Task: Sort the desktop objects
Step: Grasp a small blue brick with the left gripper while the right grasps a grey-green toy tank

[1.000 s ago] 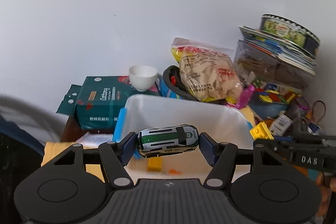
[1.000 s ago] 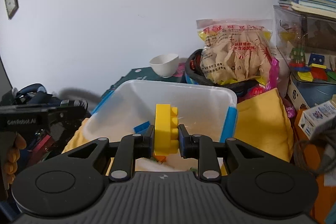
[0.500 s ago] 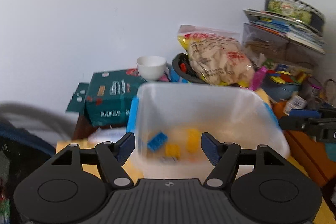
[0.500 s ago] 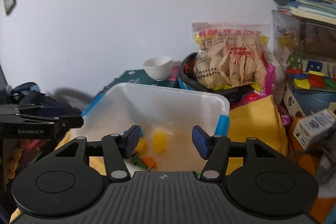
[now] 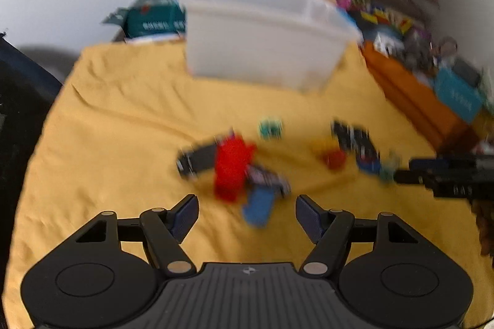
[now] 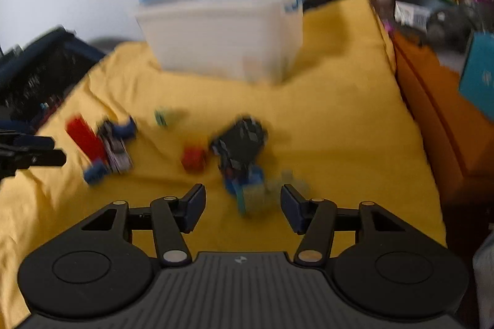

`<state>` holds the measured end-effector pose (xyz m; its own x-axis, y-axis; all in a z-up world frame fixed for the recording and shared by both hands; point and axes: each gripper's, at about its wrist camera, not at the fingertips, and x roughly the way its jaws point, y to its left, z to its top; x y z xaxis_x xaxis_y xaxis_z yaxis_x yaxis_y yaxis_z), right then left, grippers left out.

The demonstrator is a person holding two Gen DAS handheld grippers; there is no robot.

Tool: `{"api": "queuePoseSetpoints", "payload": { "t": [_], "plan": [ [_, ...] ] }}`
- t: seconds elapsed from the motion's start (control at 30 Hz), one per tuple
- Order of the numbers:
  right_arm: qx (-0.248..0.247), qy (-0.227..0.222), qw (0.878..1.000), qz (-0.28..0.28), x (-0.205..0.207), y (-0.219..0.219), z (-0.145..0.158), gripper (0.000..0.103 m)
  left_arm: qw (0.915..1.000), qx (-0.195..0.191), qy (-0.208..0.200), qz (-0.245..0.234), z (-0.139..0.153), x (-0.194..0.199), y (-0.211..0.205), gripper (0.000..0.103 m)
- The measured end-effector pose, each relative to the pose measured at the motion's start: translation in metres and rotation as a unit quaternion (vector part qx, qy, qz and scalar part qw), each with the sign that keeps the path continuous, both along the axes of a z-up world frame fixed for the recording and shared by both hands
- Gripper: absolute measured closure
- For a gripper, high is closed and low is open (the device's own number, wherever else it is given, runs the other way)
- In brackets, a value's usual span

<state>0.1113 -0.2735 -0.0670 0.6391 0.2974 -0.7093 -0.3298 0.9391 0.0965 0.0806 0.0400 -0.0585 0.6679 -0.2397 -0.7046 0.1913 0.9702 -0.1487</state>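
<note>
Yellow cloth (image 5: 129,119) covers the worktop, and the toys I have yet to sort lie scattered on it, near my two tools, while the white bin (image 5: 262,45) stands at the far side. My left tool (image 5: 247,213) is apart with nothing between its pads; just beyond it lie a red block (image 5: 233,165), a blue block (image 5: 258,205) and a small toy car (image 5: 267,177), touching one another. My right tool (image 6: 243,205) is also empty, its jaws easing slightly inward, with a blurred teal piece (image 6: 253,196) just ahead and a dark toy (image 6: 242,140) behind it; a small red block (image 6: 193,159) sits a little left.

Both views are smeared, so I would steady each hand before committing. For the left, I judge the blue block the easiest target: it lies nearest and at the pile's edge, so I should straddle it without nudging the car. For the right, I would take the teal piece, keeping one pad clear of the dark toy. Cloth wrinkles could snag a pad, so I should come down gently and clamp only once the piece sits squarely between the pads.
</note>
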Motion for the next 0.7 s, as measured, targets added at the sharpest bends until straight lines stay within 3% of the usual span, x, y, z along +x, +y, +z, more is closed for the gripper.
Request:
{"api": "queuePoseSetpoints", "payload": {
  "t": [0.1, 0.23, 0.3, 0.33, 0.37, 0.43, 0.7],
  "plan": [
    [-0.026, -0.011, 0.999, -0.018, 0.008, 0.001, -0.007, 0.043, 0.9998, 0.016, 0.01, -0.003, -0.017, 0.005, -0.009, 0.032],
    [-0.031, -0.021, 0.999, -0.008, 0.019, 0.003, -0.011, 0.024, 0.9997, -0.006, 0.023, -0.001, -0.03, 0.019, -0.015, 0.038],
    [-0.039, -0.019, 0.999, -0.004, 0.027, 0.005, -0.014, 0.026, 0.9997, -0.004, 0.023, -0.001, -0.034, 0.024, -0.017, 0.042],
    [-0.033, -0.015, 0.999, 0.003, 0.027, 0.005, -0.015, 0.035, 0.9998, 0.0, 0.019, -0.003, -0.034, 0.025, -0.019, 0.048],
    [-0.03, -0.009, 1.0, 0.005, 0.029, 0.006, -0.016, 0.035, 0.9998, 0.003, 0.017, -0.005, -0.034, 0.027, -0.02, 0.051],
    [-0.023, -0.011, 1.0, 0.005, 0.026, 0.006, -0.013, 0.036, 0.9999, 0.004, 0.014, -0.006, -0.033, 0.027, -0.019, 0.073],
    [0.032, -0.026, 0.999, -0.004, -0.003, 0.005, 0.014, 0.036, 0.9995, -0.011, -0.014, -0.028, -0.004, 0.011, -0.009, 0.077]
  ]
}}
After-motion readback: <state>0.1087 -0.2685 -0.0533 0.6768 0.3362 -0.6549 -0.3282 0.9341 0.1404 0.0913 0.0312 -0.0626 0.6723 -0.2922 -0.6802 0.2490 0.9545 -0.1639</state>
